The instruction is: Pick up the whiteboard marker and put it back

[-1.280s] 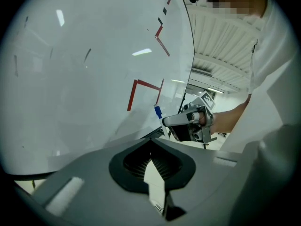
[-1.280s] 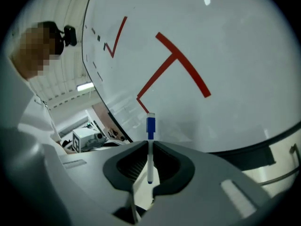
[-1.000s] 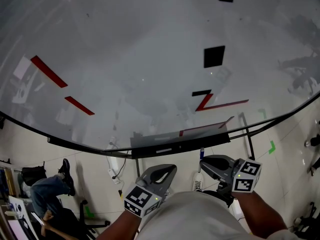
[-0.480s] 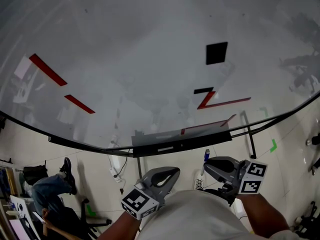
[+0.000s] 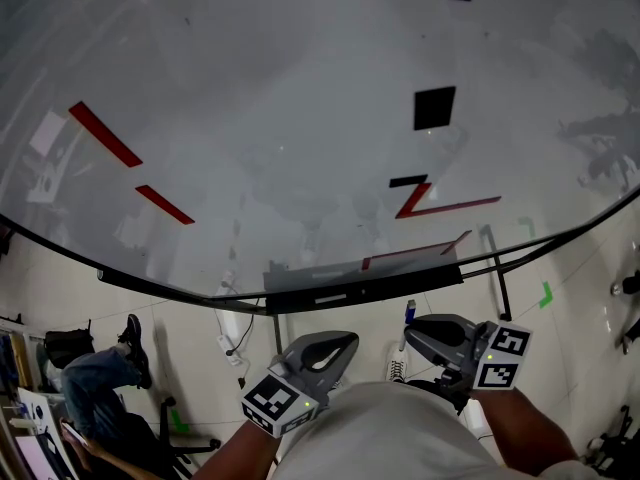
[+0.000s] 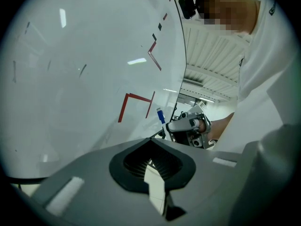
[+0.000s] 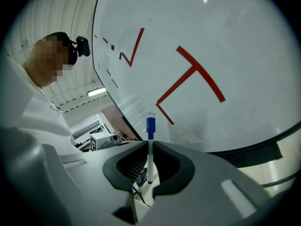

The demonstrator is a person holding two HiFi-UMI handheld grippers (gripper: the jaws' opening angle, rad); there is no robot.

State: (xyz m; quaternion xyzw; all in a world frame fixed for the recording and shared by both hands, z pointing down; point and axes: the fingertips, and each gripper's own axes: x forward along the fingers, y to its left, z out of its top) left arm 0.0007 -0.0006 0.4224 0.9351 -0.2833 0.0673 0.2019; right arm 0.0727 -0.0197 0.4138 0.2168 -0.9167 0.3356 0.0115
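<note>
Shifted slightly, right claw (image 7: 149,144) clamps whiteboard marker (image 7: 150,127) below whiteboard tray (image 5: 352,291).

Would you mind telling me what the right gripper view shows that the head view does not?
Only the right gripper view shows the white barrel of the whiteboard marker, clamped in the right claw. Only the head view shows a seated person at lower left and green tape on the floor. Both show the whiteboard with red lines and the marker's blue cap.
</note>
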